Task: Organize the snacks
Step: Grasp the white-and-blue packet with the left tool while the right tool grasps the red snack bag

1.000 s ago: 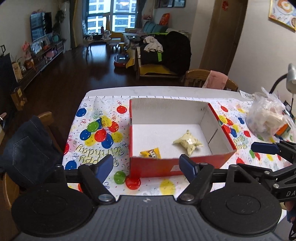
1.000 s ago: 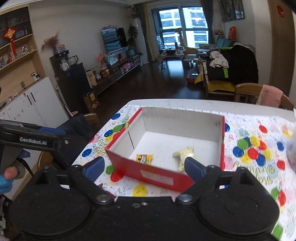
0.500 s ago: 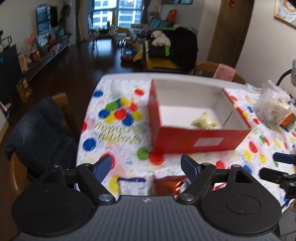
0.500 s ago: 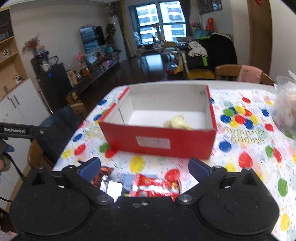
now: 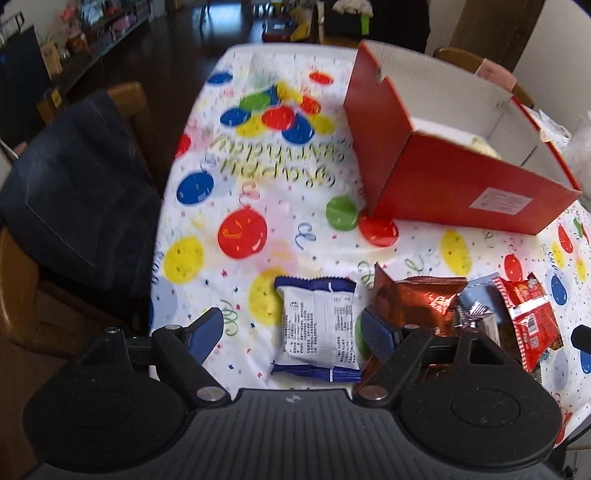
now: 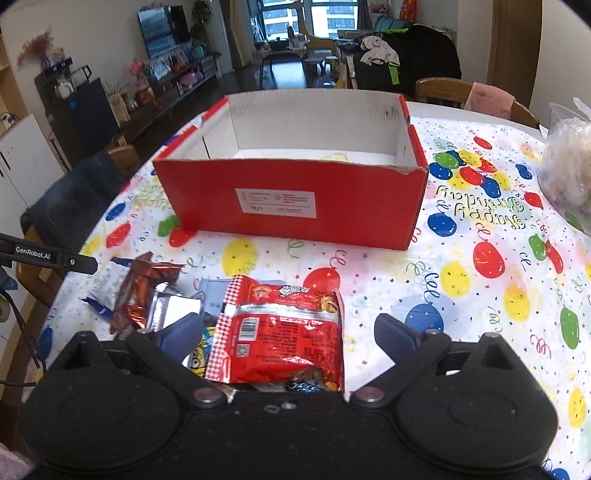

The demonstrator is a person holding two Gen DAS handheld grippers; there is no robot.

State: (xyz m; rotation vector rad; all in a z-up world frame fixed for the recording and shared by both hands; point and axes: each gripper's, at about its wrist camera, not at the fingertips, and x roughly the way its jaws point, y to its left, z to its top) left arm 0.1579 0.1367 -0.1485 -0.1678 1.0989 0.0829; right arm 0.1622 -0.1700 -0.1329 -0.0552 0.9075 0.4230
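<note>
Beyond my spread left gripper (image 5: 293,328) and spread right gripper (image 6: 291,332), red cardboard box (image 6: 295,199); foil snack packets (image 6: 280,332), previously unseen, lie between fingers.

Lived-in home: open-plan living and dining room. Dark wood floor (image 6: 284,79) runs back to tall balcony windows (image 6: 291,18). Flat-screen TV (image 6: 162,27) on a low media unit cluttered with ornaments and flowers. Sofa heaped with clothes (image 6: 384,51). White cupboards (image 6: 16,166) by the near wall. Wooden dining chairs (image 6: 439,90) around the worktop, one draped with a pink cloth, another with dark denim (image 5: 81,192). Worktop wears a balloon-print "Happy Birthday" cloth (image 6: 480,206).
</note>
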